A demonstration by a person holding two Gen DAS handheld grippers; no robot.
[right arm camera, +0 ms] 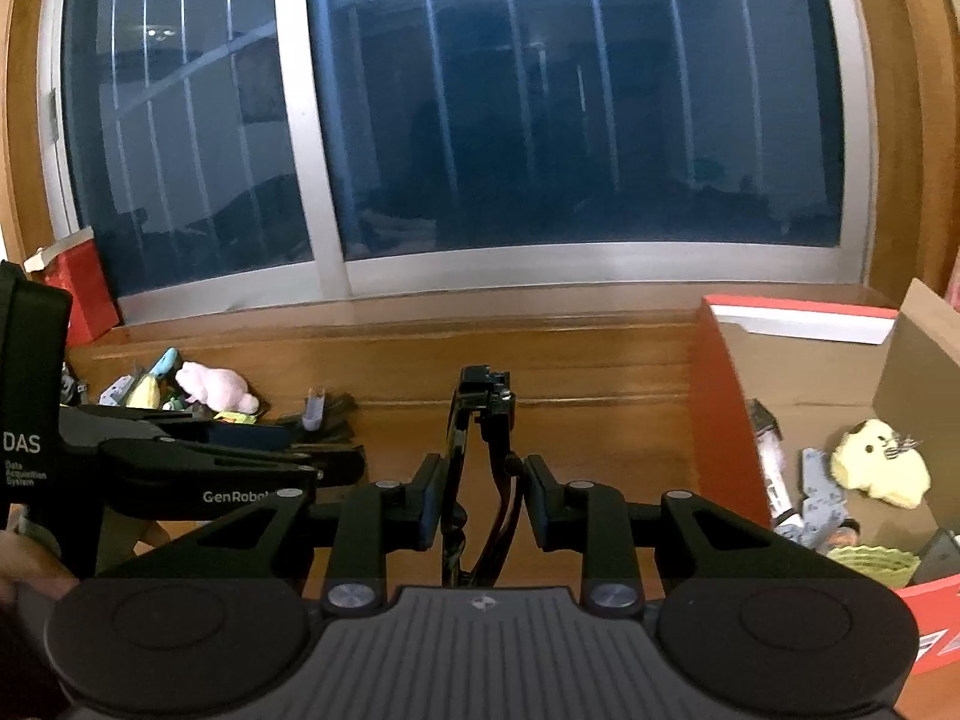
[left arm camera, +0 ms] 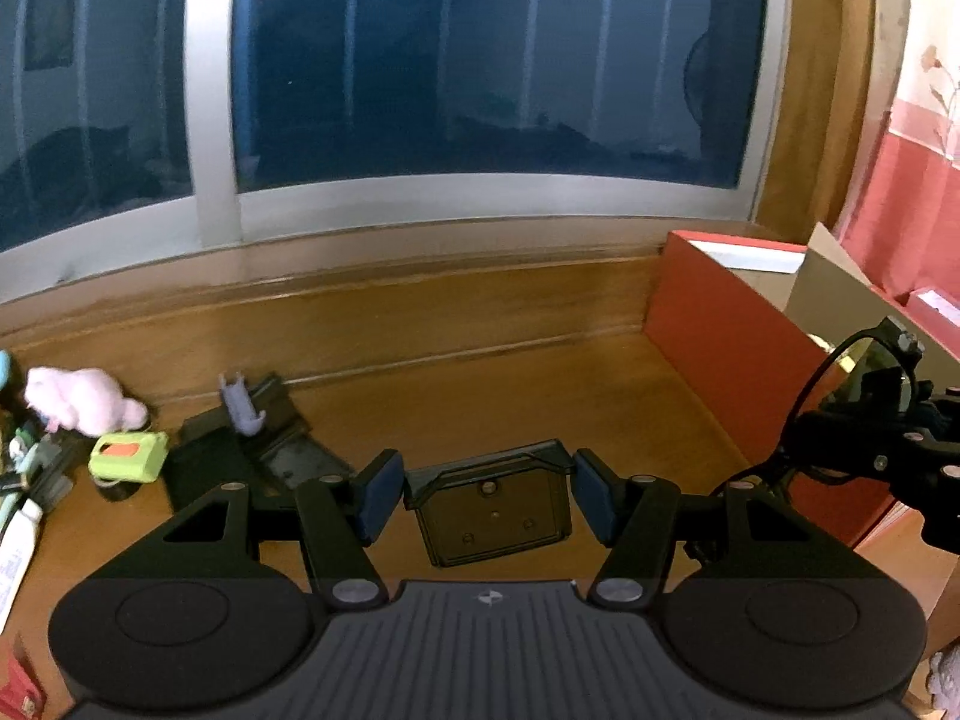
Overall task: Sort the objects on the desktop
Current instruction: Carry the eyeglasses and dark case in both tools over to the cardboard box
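Glasses sit pinched in your right claw — red box lies rightward; left claw grips a black plate.

Left hand-held gripper grips a flat black plate above a wooden tabletop.

Its blue pads press the plate's two sides. At right, the other hand-held gripper carries black-framed glasses beside an open red box. At left lie a pink plush toy, a green case and a small grey figure on dark parts.
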